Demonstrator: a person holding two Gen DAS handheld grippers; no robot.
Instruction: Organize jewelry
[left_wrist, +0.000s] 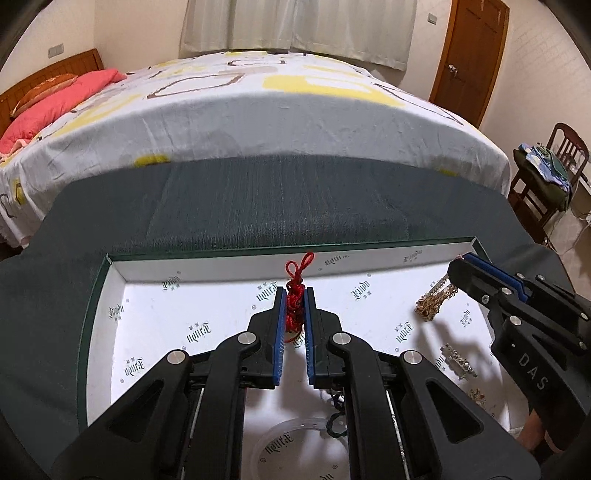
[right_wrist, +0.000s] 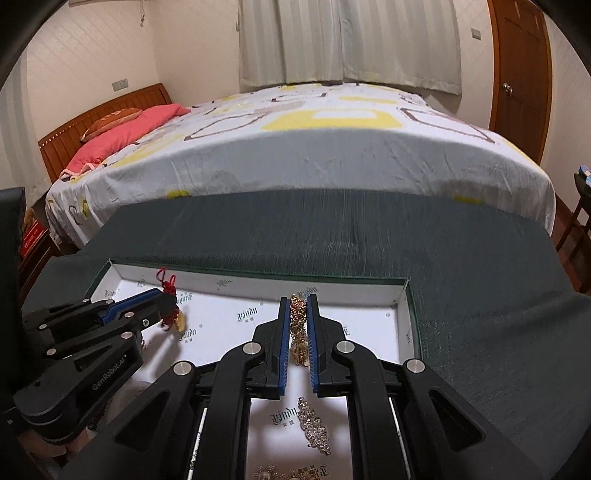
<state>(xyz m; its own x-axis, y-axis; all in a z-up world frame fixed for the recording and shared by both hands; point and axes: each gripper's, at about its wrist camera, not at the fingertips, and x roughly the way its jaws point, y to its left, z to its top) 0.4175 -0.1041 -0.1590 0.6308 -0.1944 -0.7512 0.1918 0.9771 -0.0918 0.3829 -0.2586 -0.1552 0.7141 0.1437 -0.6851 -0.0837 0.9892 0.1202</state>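
Observation:
My left gripper (left_wrist: 294, 295) is shut on a red knotted cord ornament (left_wrist: 295, 288) and holds it above the white tray floor (left_wrist: 207, 314). It also shows in the right wrist view (right_wrist: 168, 295), with a yellow pendant hanging below. My right gripper (right_wrist: 298, 301) is shut on a gold chain (right_wrist: 298, 332), which dangles over the tray's right side; the chain shows in the left wrist view too (left_wrist: 434, 297). A rhinestone hair clip (right_wrist: 314, 424) lies on the tray under the right gripper. More gold and pearl pieces (right_wrist: 280, 472) lie nearer me.
The green-rimmed tray (right_wrist: 413, 314) sits on a dark green cloth (left_wrist: 277, 206). A dark cord (left_wrist: 336, 417) and a clear round lid (left_wrist: 295, 450) lie near the tray's front. A bed (left_wrist: 258, 110) is behind; a wooden chair (left_wrist: 546, 166) stands at right.

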